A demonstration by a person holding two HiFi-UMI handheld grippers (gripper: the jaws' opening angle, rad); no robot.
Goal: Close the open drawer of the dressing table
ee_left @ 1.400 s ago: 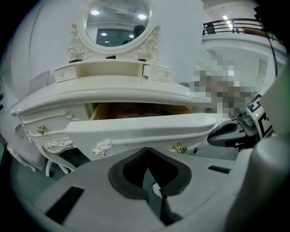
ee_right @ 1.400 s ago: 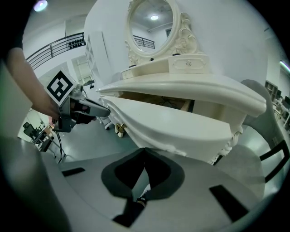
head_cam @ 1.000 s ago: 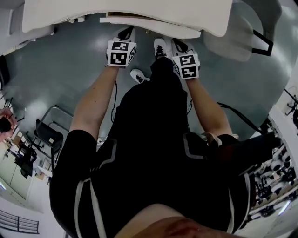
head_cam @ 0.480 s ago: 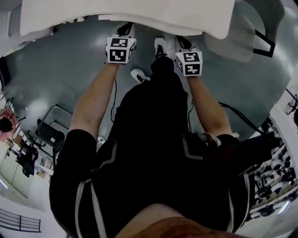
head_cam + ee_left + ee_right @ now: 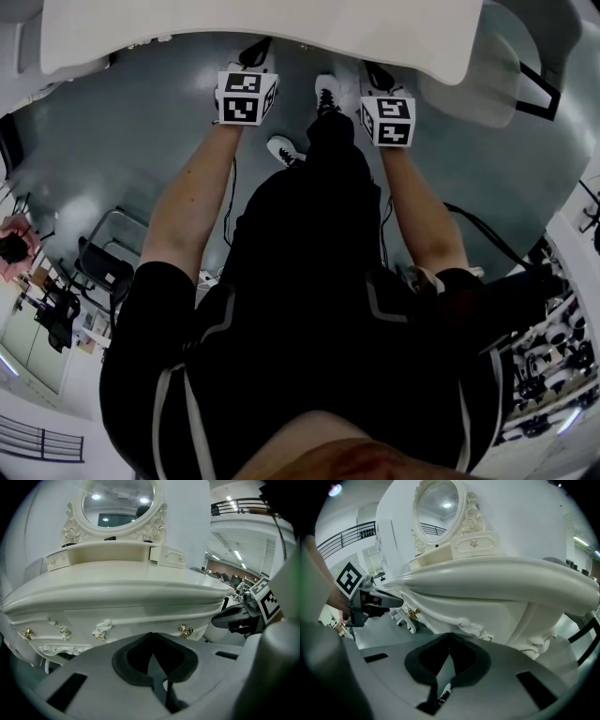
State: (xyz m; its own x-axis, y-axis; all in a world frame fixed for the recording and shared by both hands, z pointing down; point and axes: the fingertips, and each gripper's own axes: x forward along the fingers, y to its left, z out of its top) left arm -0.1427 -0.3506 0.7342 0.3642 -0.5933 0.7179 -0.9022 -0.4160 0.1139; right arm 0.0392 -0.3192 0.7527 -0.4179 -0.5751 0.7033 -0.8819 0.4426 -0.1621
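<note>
The white dressing table (image 5: 262,28) fills the top of the head view, and no open drawer shows under its top. In the left gripper view its carved drawer front (image 5: 136,620) with gold knobs (image 5: 186,630) sits flush under the tabletop, below an oval mirror (image 5: 117,501). My left gripper (image 5: 253,54) is shut and empty, its tips (image 5: 151,637) close to the drawer front. My right gripper (image 5: 377,75) is also shut and empty, its tips (image 5: 450,637) near the table's right front (image 5: 454,618). I cannot tell whether either one touches the drawer.
The person's white shoes (image 5: 325,94) stand on the grey floor right below the table edge. A pale round seat (image 5: 473,89) with a black frame is at the right. Black chairs (image 5: 94,267) and cables lie at the left, and shelving (image 5: 553,356) at the lower right.
The drawer that stuck out from under the tabletop has slid in and no longer shows. Both grippers have moved forward towards the table with it.
</note>
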